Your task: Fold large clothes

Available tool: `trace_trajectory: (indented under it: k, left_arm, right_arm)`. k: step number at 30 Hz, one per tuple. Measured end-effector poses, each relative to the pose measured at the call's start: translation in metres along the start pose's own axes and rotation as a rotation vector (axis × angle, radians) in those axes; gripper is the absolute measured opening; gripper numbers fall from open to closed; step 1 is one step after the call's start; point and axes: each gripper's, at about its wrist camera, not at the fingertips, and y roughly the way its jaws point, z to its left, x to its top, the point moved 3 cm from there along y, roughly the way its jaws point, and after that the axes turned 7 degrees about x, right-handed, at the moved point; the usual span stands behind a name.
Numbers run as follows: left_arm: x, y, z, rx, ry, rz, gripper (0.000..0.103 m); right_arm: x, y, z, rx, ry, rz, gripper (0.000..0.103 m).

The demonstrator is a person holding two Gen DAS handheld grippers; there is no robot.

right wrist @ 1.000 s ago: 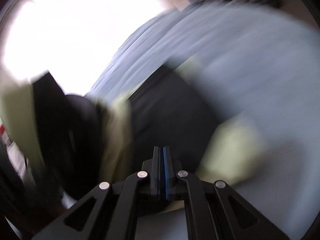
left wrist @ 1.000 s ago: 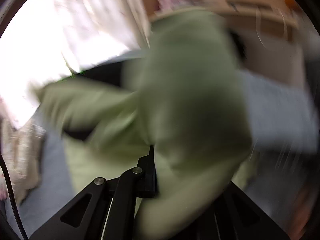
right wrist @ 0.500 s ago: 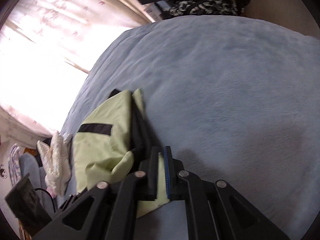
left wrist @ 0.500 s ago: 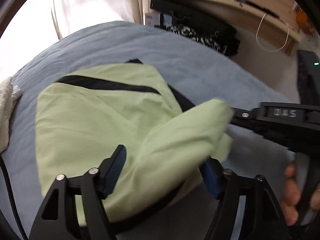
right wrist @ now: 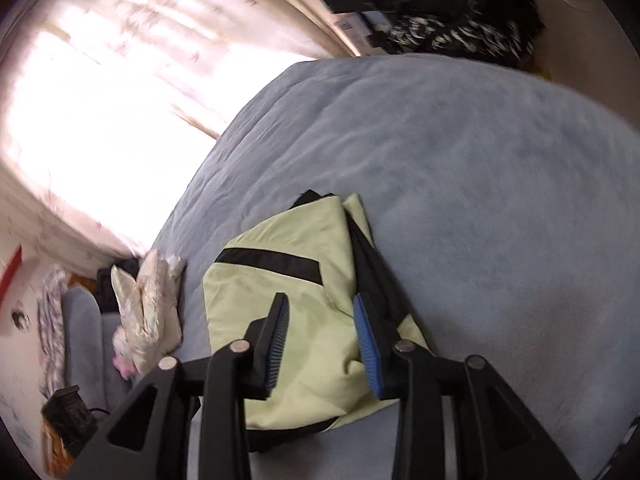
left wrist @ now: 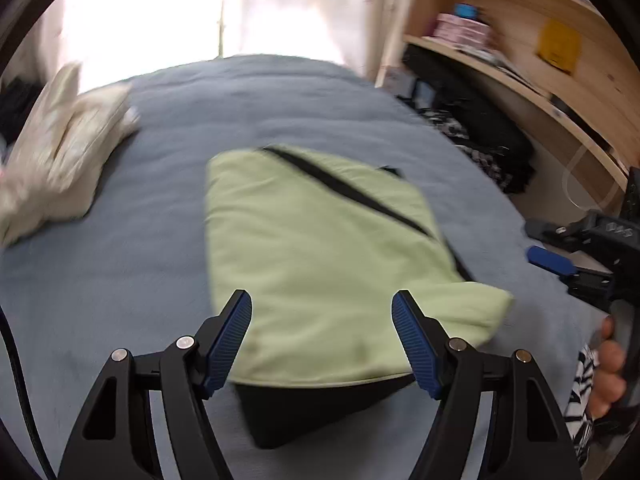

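The light green garment (left wrist: 320, 264) lay folded into a rough rectangle on the grey-blue bed (left wrist: 120, 248), about the middle of its width and toward the near edge. A black stripe (left wrist: 352, 196) ran slantwise across its upper face, and black fabric (left wrist: 304, 412) stuck out from under its near edge. One rounded green flap (left wrist: 476, 312) reached toward the right side of the bed.

The left tongs (left wrist: 322, 338) hung above the near edge of the garment with their jaws wide and just closing a little; the cloth showed between the blue pads (left wrist: 230, 344) but lay below them, untouched. The right tongs (right wrist: 322, 344) hovered over the same garment's near right part, their jaws part-way apart and opening, with nothing clamped between them. In the left wrist view the right tongs (left wrist: 560, 264) appeared at the right edge of the bed, clear of the green flap, with a hand (left wrist: 608, 372) gripping the handle below.

A cream padded item (left wrist: 60, 152) lay crumpled at the left edge of the bed, well apart from the garment. Beyond the bed's far edge hung a bright curtain (right wrist: 120, 80). To the right of the bed, dark and patterned cloth (left wrist: 480, 140) was heaped beneath a wooden shelf (left wrist: 520, 40).
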Motion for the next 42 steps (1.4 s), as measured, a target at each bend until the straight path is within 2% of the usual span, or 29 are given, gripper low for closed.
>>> trace_trajectory:
  k: [1, 3, 7, 10, 14, 16, 18, 20, 22, 26, 28, 32, 35, 39, 42]
  left_arm:
    - [-0.002, 0.006, 0.008, 0.001, -0.023, 0.017, 0.066]
    - [-0.008, 0.019, 0.024, -0.005, -0.059, 0.058, 0.054]
    - [-0.024, 0.050, 0.050, -0.041, -0.145, 0.156, 0.039]
    - [-0.030, 0.058, 0.058, -0.065, -0.171, 0.157, 0.038]
    - [-0.029, 0.063, 0.056, -0.065, -0.155, 0.139, 0.038]
    - [-0.028, 0.066, 0.054, -0.059, -0.144, 0.130, 0.038]
    - [-0.027, 0.065, 0.050, -0.054, -0.140, 0.126, 0.038]
    - [-0.026, 0.065, 0.048, -0.047, -0.133, 0.124, 0.038]
    - [-0.024, 0.063, 0.045, -0.044, -0.120, 0.126, 0.038]
    - [-0.022, 0.057, 0.036, -0.055, -0.077, 0.117, 0.038]
    - [-0.022, 0.056, 0.026, -0.036, -0.032, 0.104, 0.038]
    - [-0.026, 0.060, 0.007, 0.045, 0.061, 0.084, 0.038]
    - [-0.029, 0.062, -0.004, 0.093, 0.128, 0.070, 0.038]
    - [-0.029, 0.063, -0.004, 0.097, 0.131, 0.069, 0.038]
    - [-0.028, 0.064, -0.005, 0.101, 0.132, 0.066, 0.038]
  right_arm:
    - [0.003, 0.007, 0.004, 0.000, -0.014, 0.042, 0.047]
    - [0.007, 0.026, 0.006, 0.000, -0.030, 0.134, 0.047]
    - [0.007, 0.075, -0.008, -0.026, -0.047, 0.328, 0.047]
    - [0.007, 0.100, -0.027, -0.019, -0.026, 0.400, 0.047]
    - [0.011, 0.124, -0.040, 0.065, 0.001, 0.439, 0.047]
    - [0.012, 0.132, -0.041, 0.095, -0.011, 0.443, 0.047]
    - [0.010, 0.141, -0.036, 0.121, -0.052, 0.442, 0.040]
    - [0.007, 0.146, -0.029, 0.077, -0.134, 0.436, 0.011]
    - [0.006, 0.143, -0.022, 0.039, -0.209, 0.418, 0.007]
    - [0.014, 0.097, 0.015, -0.045, -0.446, 0.254, 0.006]
    - [0.013, 0.083, 0.025, -0.109, -0.538, 0.214, 0.006]
    - [-0.002, 0.100, 0.015, -0.268, -0.644, 0.235, 0.006]
    - [-0.014, 0.113, -0.004, -0.328, -0.668, 0.248, 0.006]
    - [-0.020, 0.114, -0.014, -0.348, -0.691, 0.229, 0.006]
    - [-0.023, 0.122, -0.007, -0.341, -0.693, 0.228, 0.006]
